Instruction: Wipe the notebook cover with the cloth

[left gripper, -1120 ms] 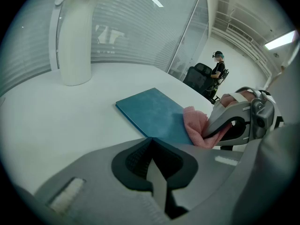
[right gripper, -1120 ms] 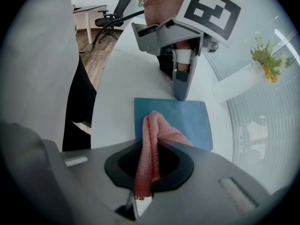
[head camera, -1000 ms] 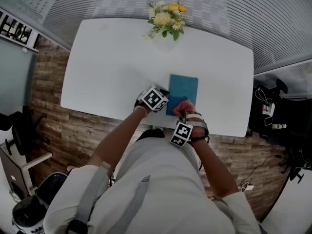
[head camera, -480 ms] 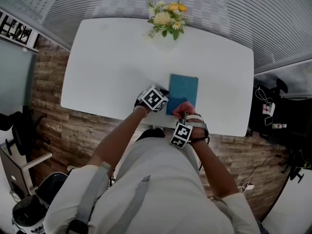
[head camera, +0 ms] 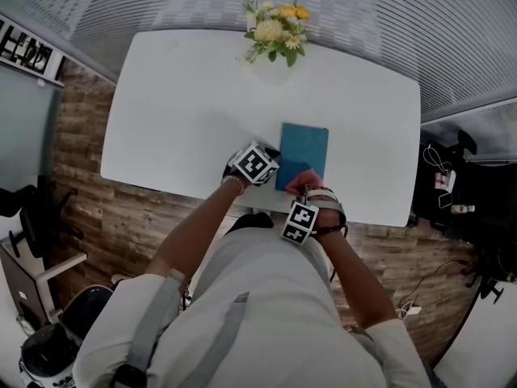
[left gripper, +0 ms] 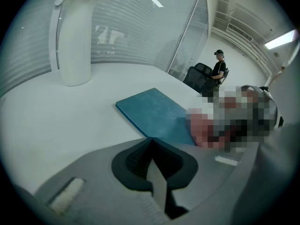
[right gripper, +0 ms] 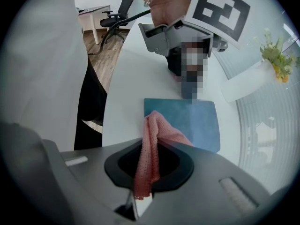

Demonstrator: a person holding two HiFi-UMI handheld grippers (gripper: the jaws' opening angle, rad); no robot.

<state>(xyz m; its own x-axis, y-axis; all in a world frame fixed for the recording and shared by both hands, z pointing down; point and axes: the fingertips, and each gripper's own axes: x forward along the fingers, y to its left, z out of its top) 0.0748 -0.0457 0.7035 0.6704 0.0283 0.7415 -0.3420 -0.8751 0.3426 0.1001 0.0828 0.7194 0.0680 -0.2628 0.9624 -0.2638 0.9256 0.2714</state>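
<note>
A: Where's the notebook (head camera: 304, 153)?

B: Flat on the table (head camera: 178, 120), close to the person's edge and well apart from the vase (head camera: 275, 35) at the far side. That puts it within easy reach of both arms

A: And the cloth (right gripper: 154, 125)?

B: The right gripper (head camera: 305, 191) has its jaws clamped on it. A bunched strip runs back between them, and the loose end spills forward to the notebook's near edge. Pinching it by the tail like that leaves a soft wad out front to rub with, so I'd guess no hard jaw meets the cover

A: Is it on the cover yet?

B: It overlaps the near edge, by the corner. I can't say whether it presses down. Most of the cover beyond it is bare, so I judge the wipe is only starting

A: Why is the left gripper (left gripper: 151, 142) so close?

B: Its jaws are together with nothing between them, tip right at the notebook's near corner on the side away from the cloth. My reading is that it's there to pin the notebook, since a thin one on a smooth top would slide under a push. Contact itself I can't confirm
</note>
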